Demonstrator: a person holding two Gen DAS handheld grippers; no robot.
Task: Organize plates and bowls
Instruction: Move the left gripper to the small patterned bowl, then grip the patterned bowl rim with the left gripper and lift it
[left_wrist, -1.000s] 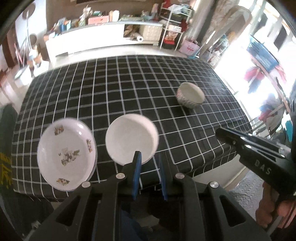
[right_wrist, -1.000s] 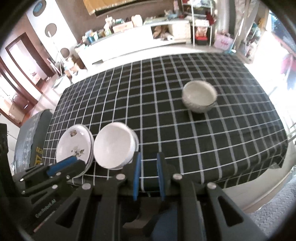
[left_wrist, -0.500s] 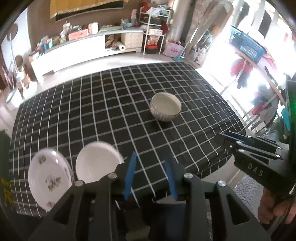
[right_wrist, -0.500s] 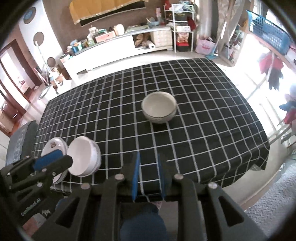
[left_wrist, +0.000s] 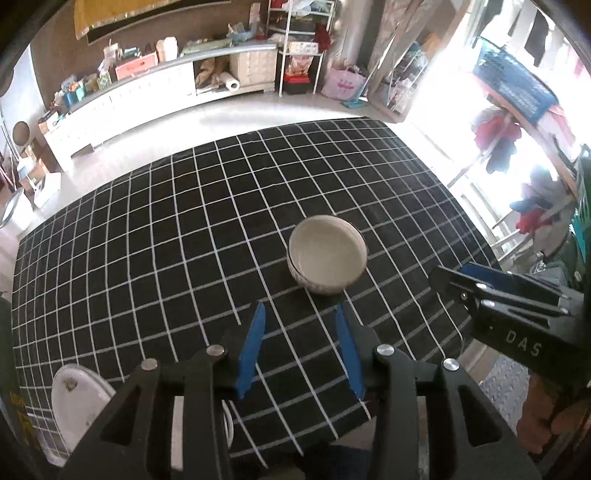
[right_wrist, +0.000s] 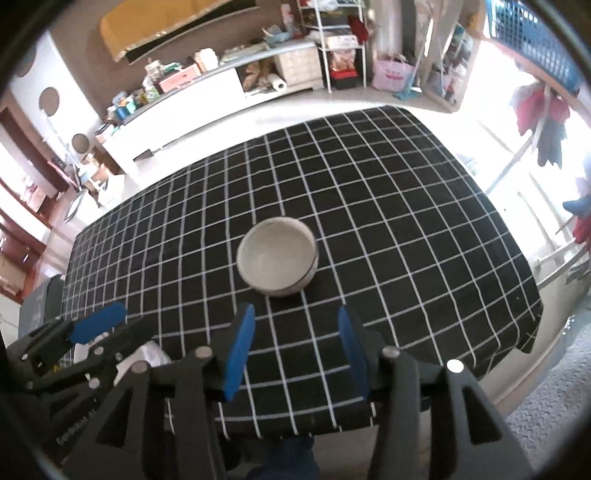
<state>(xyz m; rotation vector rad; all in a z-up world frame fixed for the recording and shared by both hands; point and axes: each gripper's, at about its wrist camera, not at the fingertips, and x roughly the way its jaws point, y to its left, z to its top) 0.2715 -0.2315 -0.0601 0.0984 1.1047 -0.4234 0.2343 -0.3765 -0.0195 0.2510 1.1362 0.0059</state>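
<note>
Both claws wide open and empty, lined up on the lone bowl

The left claw (left_wrist: 300, 345) and right claw (right_wrist: 295, 347) each have their blue pads spread wide with nothing between them, hovering near the front edge of the bench with the black, white-gridded cloth (left_wrist: 155, 236). The round cream ceramic bowl with a patterned outer wall (right_wrist: 277, 257) sits upright just ahead of both, apart from the fingertips, likely the next piece to collect. Down and to the left of the left claw lies the white floral plate (left_wrist: 79, 402), partly hidden; the spread looks meant for straddling the bowl's rim.
</note>
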